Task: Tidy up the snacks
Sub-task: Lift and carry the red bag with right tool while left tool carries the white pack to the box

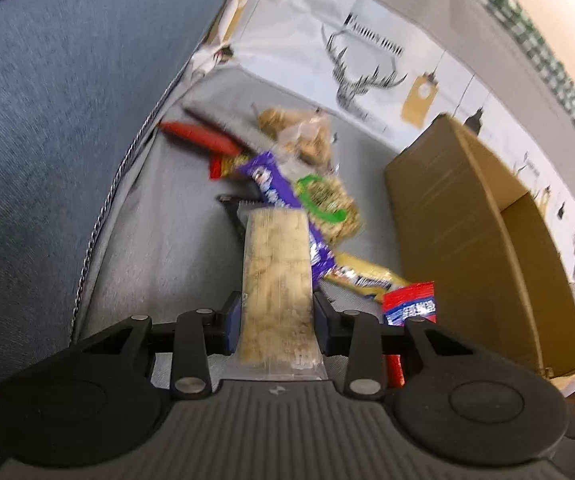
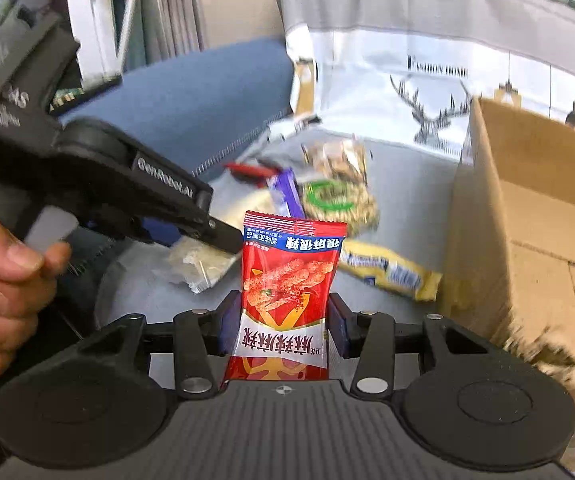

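Pickup done, transfer next; left gripper (image 1: 277, 312) clamped on pale crumbly bar in clear wrapper (image 1: 277, 276); right gripper (image 2: 283, 320) clamped on glossy red snack packet (image 2: 287, 276); both probably lifted clear of grey cloth (image 1: 175, 248); next move calls for carry to open cardboard box (image 2: 527, 240), right of remaining crinkly wrappers.

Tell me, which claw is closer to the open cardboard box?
Right, it seems. The right claw, gripping a red snack packet, has the cardboard box right beside it. The left claw, holding a pale cracker pack, sits further away.
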`<action>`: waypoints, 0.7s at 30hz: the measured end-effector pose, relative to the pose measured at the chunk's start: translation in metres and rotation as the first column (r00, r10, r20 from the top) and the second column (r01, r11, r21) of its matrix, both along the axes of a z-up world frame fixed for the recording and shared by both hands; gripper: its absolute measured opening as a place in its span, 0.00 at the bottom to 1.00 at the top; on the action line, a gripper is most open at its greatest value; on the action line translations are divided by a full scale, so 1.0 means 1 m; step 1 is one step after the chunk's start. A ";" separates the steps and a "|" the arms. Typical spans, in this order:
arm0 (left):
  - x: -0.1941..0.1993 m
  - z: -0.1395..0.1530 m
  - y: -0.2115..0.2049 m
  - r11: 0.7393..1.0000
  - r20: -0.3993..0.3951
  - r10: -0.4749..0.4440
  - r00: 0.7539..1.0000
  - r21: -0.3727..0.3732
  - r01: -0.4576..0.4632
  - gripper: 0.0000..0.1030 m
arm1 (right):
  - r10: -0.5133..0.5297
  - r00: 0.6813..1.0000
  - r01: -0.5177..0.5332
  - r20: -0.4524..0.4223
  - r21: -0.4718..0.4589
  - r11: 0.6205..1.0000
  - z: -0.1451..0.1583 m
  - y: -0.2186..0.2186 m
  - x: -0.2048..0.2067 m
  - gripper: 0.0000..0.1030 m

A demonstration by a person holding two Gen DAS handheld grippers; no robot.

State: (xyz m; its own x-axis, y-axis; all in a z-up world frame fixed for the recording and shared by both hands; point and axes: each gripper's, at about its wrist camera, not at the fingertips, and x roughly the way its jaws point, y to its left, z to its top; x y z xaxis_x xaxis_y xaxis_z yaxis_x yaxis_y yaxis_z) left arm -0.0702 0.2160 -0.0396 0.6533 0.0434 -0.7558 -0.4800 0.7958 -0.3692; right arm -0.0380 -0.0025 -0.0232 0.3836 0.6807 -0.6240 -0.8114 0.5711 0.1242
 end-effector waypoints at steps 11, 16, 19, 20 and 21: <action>-0.017 0.016 -0.003 0.999 0.140 0.020 0.990 0.023 -0.023 0.39 | -0.011 0.995 -0.004 0.103 0.141 0.990 0.035 -0.024 -0.003 0.46; -0.017 0.017 -0.005 0.999 0.146 0.021 0.989 0.039 -0.027 0.39 | -0.021 0.993 0.000 0.119 0.171 0.985 0.035 -0.032 0.002 0.46; -0.014 0.018 -0.008 0.998 0.139 0.016 0.990 0.054 -0.023 0.39 | -0.030 0.992 0.006 0.122 0.185 0.983 0.035 -0.038 0.010 0.46; -0.013 0.017 -0.008 0.998 0.136 0.014 0.991 0.059 -0.022 0.39 | -0.034 0.992 0.010 0.120 0.191 0.982 0.035 -0.041 0.013 0.46; -0.012 0.017 -0.009 0.998 0.133 0.012 0.991 0.064 -0.020 0.39 | -0.039 0.992 0.015 0.118 0.197 0.980 0.036 -0.043 0.014 0.46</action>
State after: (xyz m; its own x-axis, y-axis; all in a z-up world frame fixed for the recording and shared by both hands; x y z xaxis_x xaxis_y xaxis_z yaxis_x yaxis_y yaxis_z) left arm -0.0825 0.2069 -0.0228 0.7464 0.1007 -0.6578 -0.4432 0.8126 -0.3785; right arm -0.0236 -0.0458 0.0124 0.4674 0.7735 -0.4281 -0.8120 0.5671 0.1380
